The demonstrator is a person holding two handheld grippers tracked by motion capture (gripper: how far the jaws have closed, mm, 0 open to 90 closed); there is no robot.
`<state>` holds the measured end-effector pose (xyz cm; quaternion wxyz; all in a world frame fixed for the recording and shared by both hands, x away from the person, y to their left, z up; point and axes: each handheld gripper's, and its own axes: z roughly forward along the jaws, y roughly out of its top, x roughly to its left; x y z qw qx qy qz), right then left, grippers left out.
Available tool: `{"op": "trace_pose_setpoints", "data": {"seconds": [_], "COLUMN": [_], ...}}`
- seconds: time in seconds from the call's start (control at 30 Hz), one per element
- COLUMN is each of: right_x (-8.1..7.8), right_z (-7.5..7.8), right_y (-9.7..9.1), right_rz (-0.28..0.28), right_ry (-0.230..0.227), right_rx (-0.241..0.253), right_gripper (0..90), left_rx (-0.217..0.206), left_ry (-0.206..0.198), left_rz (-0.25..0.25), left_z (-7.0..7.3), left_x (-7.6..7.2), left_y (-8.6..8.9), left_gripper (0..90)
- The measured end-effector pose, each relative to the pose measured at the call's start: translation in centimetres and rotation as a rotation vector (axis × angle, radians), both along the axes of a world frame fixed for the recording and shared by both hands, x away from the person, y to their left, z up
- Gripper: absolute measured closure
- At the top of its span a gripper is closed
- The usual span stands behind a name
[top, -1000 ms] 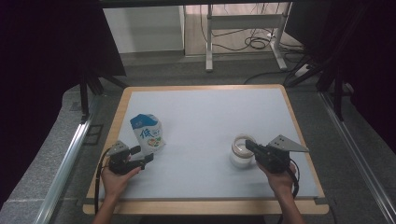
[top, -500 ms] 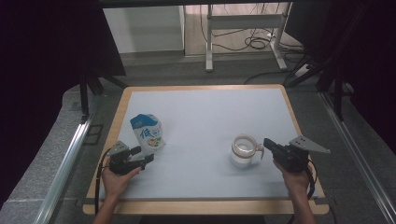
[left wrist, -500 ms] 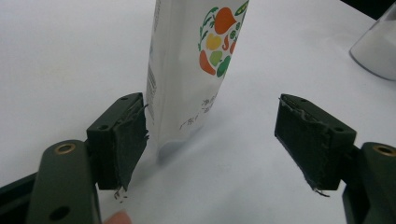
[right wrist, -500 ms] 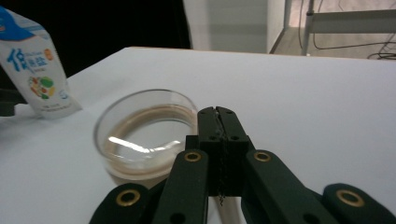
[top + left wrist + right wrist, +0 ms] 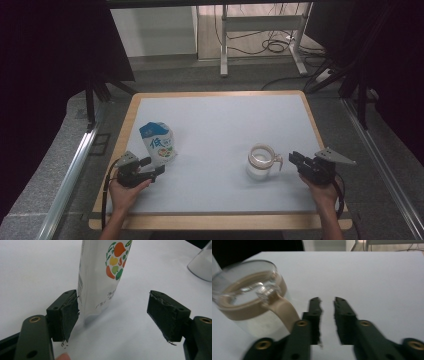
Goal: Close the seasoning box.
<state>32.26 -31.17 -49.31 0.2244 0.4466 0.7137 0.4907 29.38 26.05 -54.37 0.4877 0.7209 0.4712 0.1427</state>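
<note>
You have a white and blue pouch (image 5: 159, 145) printed with fruit standing upright at the table's left; a clear glass jug (image 5: 261, 162) with tan rim and handle stands upright at right, well apart.

Both forearms come in from the near edge. The left hand (image 5: 126, 192) holds the left gripper (image 5: 156, 168) low at the near left, pointing right and slightly away, its fingers (image 5: 65, 315) spread wide with nothing pressed between them. The right hand (image 5: 321, 190) holds the right gripper (image 5: 293, 159) at the near right, pointing left; its fingers (image 5: 315, 315) have just been opening and stand a narrow gap apart, empty.
</note>
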Motion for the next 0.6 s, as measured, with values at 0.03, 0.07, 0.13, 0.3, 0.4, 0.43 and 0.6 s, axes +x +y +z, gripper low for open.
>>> {"op": "trace_pose_setpoints", "data": {"seconds": [0.03,0.07,0.13,0.3,0.4,0.43,0.6], "right_x": [0.1,0.2,0.3,0.6,0.7,0.7,0.8], "right_z": [-0.2,-0.4,-0.7,-1.2,-1.6,-1.8,-2.1], "right_y": [0.0,0.0,0.0,0.1,-0.1,-0.1,-0.3], "right_rz": [-0.007,-0.007,-0.006,-0.011,-0.014,-0.017,-0.027], "right_ry": [0.008,0.017,0.033,0.045,0.058,0.063,0.076], "right_rx": [-0.01,-0.015,-0.029,-0.058,-0.064,-0.066,-0.07], "right_gripper": [65.9,63.4,57.9,53.4,51.6,51.0,50.1], "left_rx": [0.001,0.003,0.003,0.003,0.004,0.005,0.009], "left_ry": [0.001,0.001,0.002,0.003,0.004,0.004,0.004], "left_rz": [0.0,-0.001,-0.003,-0.005,-0.008,-0.009,-0.01], "left_z": [0.0,0.0,0.0,-0.1,-0.1,-0.1,-0.1], "left_x": [0.0,0.0,0.0,0.0,0.0,0.0,0.0], "left_y": [0.0,0.0,-0.1,-0.1,-0.1,-0.2,-0.2], "left_gripper": [25.1,25.1,25.1,25.0,25.0,25.0,25.0]}}
